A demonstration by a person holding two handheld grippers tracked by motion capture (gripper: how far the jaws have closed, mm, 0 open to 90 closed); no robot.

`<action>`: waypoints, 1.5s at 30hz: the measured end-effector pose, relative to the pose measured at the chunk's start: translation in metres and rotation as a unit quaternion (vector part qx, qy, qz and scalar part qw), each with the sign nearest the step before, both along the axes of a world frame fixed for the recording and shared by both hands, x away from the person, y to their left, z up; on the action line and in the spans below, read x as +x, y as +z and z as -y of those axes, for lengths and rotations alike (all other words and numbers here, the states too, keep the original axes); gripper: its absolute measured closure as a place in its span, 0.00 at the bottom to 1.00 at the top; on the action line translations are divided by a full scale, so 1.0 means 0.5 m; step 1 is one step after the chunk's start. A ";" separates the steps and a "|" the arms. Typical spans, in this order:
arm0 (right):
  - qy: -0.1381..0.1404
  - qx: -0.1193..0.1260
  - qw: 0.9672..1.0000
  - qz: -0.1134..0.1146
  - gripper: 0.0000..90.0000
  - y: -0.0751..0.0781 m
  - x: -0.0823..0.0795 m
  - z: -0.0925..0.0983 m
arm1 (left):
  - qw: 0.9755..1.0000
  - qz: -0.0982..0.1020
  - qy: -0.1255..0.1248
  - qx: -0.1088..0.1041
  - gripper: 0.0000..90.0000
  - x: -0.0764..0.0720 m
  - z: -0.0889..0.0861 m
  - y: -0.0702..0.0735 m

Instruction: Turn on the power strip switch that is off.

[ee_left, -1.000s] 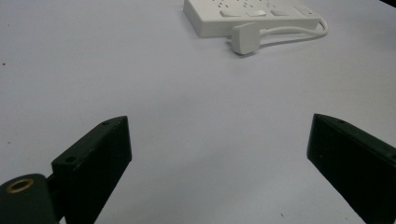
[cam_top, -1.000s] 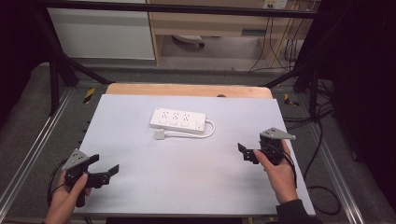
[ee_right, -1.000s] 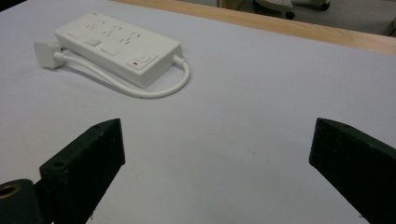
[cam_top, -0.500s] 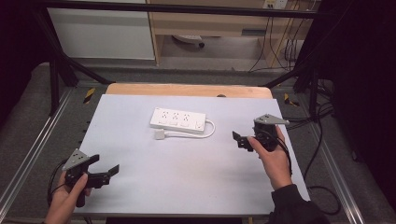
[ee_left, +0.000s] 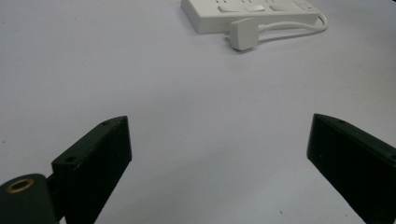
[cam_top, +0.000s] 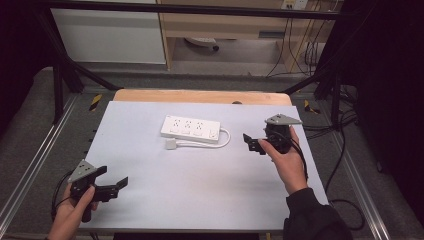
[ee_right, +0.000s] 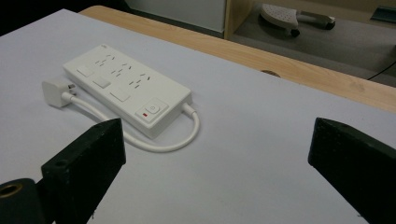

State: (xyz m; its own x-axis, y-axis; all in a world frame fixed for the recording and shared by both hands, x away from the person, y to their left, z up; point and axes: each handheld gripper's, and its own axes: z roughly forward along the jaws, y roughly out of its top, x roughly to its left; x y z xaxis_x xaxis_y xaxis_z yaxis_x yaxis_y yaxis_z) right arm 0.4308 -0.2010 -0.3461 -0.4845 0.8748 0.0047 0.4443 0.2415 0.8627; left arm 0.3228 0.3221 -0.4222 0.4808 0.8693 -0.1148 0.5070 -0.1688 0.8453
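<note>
White power strip (cam_top: 190,128); flat, mid-table

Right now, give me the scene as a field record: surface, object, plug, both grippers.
surface: white table top, wooden edge at the far side
object: white power strip, lying flat near the far middle, red-marked switch at its right end
plug: white plug, on the table in front of the strip, cable looped round from the strip's right end
left gripper: left gripper, open, near left corner, holding nothing
right gripper: right gripper, open, right of the strip, not touching it
</note>
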 end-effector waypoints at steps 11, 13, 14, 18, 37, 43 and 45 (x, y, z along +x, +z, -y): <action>-0.002 0.014 1.000 -0.001 0.06 0.003 0.028 -0.022 | 1.000 0.001 -0.003 0.000 0.07 0.000 0.001 0.001; -0.002 0.015 1.000 -0.001 0.07 0.006 0.034 -0.026 | 1.000 0.000 -0.002 0.001 0.07 0.000 0.001 0.000; -0.001 0.016 1.000 -0.001 0.07 0.008 0.037 -0.028 | 1.000 0.000 -0.002 0.001 0.07 0.000 0.001 0.000; 0.003 0.016 1.000 -0.001 0.06 0.012 0.048 -0.039 | 1.000 -0.001 0.000 0.001 0.07 0.000 0.001 0.000; 0.003 0.014 1.000 0.001 0.06 0.011 0.088 -0.082 | 1.000 -0.003 -0.001 0.002 0.07 0.000 0.002 0.000; 0.003 0.017 1.000 0.003 0.07 0.011 0.103 -0.096 | 1.000 -0.003 -0.001 0.001 0.07 0.001 0.002 0.000; 0.006 0.015 1.000 0.004 0.07 0.011 0.106 -0.102 | 1.000 -0.003 -0.001 -0.001 0.07 0.000 0.002 0.000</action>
State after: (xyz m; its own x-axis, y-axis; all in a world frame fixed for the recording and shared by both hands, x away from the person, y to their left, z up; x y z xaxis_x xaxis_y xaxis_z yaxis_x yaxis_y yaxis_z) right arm 0.4840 -0.1502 -0.3406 -0.4952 0.8683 0.0277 0.4351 0.2202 0.8730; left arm 0.3230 0.3211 -0.4224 0.4811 0.8685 -0.1191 0.5124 -0.1684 0.8421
